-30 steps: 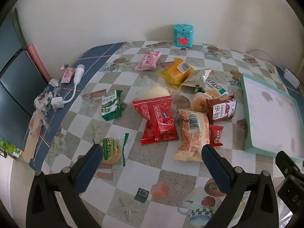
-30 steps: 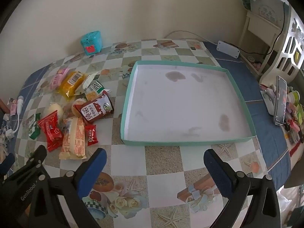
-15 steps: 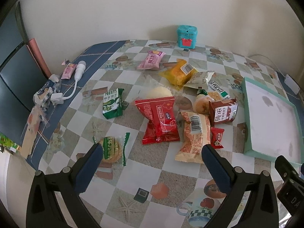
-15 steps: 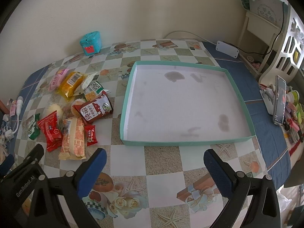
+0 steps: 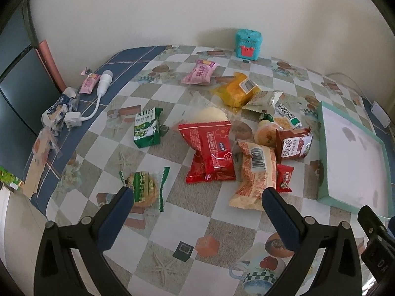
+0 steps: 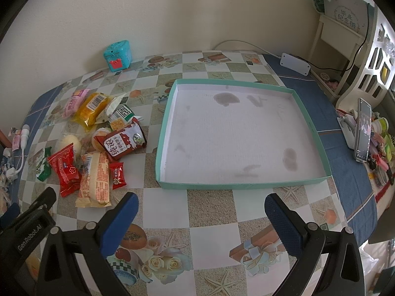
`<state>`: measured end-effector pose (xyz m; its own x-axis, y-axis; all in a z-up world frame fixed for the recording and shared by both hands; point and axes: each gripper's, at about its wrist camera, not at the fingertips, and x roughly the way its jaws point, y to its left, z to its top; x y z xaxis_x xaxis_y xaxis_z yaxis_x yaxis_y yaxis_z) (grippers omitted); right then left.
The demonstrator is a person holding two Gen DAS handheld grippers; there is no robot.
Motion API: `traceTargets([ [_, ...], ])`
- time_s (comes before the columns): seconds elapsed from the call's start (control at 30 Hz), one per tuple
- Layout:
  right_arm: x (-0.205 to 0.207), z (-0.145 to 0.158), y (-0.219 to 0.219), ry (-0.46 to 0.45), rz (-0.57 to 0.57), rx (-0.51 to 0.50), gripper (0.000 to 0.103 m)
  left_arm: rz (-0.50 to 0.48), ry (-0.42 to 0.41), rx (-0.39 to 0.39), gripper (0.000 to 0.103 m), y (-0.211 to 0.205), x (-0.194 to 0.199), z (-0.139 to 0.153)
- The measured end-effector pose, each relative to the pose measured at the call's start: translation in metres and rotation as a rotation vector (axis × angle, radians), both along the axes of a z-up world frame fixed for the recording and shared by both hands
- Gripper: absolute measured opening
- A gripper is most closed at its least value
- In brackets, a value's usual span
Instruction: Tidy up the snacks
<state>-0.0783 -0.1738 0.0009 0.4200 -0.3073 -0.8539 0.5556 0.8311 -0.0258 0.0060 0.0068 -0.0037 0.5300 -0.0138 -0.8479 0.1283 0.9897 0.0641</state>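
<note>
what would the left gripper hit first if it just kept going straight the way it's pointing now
Probably the big red snack packet, which lies straight ahead of the open left gripper. The bare tablecloth comes before it, so with a downward tilt it might touch cloth first; depth is hard to judge here.

snack packets [image 5: 212,154]: about 12 | tray [image 6: 313,123]: 1 | teal toy box [image 5: 247,41]: 1
</note>
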Motion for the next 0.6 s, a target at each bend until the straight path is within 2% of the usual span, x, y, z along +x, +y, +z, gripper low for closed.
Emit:
traceTargets([
  [0.6,-0.0001,-0.0005,0.0001,0.002,-0.001,-0.003,0.103,0.02,0.032,-0.025,0.103,0.0032,0.0021,-0.0041],
])
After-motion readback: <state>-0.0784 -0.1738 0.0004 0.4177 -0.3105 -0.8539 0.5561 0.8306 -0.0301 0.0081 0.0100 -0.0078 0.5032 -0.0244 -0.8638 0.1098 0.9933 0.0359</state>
